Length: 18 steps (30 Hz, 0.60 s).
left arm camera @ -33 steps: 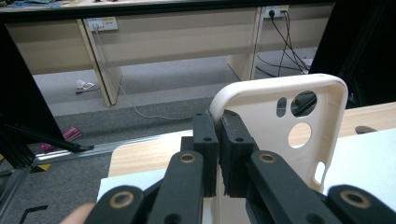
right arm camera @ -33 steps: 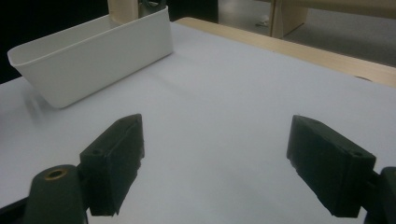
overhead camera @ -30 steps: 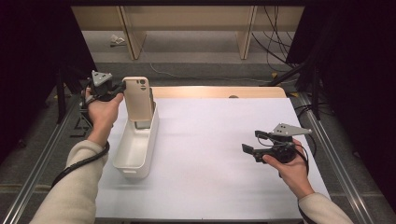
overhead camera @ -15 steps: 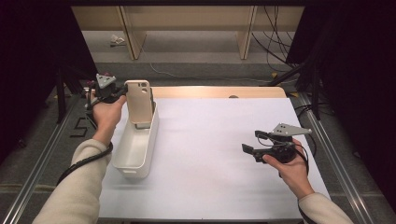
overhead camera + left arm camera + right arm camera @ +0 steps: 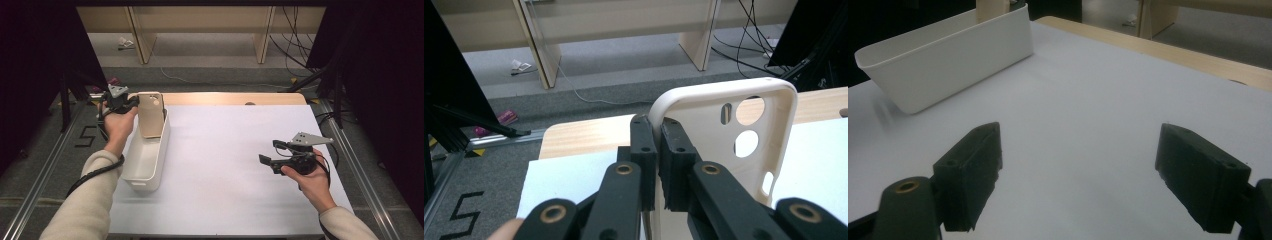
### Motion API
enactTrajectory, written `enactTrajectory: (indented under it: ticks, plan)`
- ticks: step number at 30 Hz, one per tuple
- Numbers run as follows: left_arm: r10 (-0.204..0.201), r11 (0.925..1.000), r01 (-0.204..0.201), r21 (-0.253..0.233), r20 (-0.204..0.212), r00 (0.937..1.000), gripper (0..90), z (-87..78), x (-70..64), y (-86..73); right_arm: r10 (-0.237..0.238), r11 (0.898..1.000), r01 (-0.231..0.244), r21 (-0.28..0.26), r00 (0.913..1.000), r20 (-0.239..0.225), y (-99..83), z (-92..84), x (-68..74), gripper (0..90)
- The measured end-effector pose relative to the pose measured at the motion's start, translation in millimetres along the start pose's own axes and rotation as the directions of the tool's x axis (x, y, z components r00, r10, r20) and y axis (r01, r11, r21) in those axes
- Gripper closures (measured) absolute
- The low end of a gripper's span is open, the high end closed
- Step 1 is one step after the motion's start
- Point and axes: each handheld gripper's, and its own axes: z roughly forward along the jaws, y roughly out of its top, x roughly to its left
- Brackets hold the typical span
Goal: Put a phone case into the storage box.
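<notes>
A beige phone case with round camera holes stands upright over the far end of a long white bin, its lower end down inside the bin. My left gripper is shut on the case's left edge; in the left gripper view the two pads pinch the rim of the case. My right gripper hovers over the white table sheet at the right, open, with nothing between its jaws. From the right gripper view the bin lies further off to the left.
A white sheet covers the table, and a strip of bare wood shows along the far edge. Metal rails run down both sides. Beyond the table are wooden shelf legs and floor cables.
My left hand has sunk a little, lowering the phone case further into the far end of the bin. The right hand has stayed put.
</notes>
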Motion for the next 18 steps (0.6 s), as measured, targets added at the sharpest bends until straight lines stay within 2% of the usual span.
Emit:
enactTrajectory:
  ticks: [18]
  plan:
    - [0.04,0.9983,-0.039,0.044,-0.018,0.999,83.9,14.4,-0.5,-11.9,0.0,1.0,0.0,0.001,1.0,0.0,-0.1,0.1,-0.2,19.8]
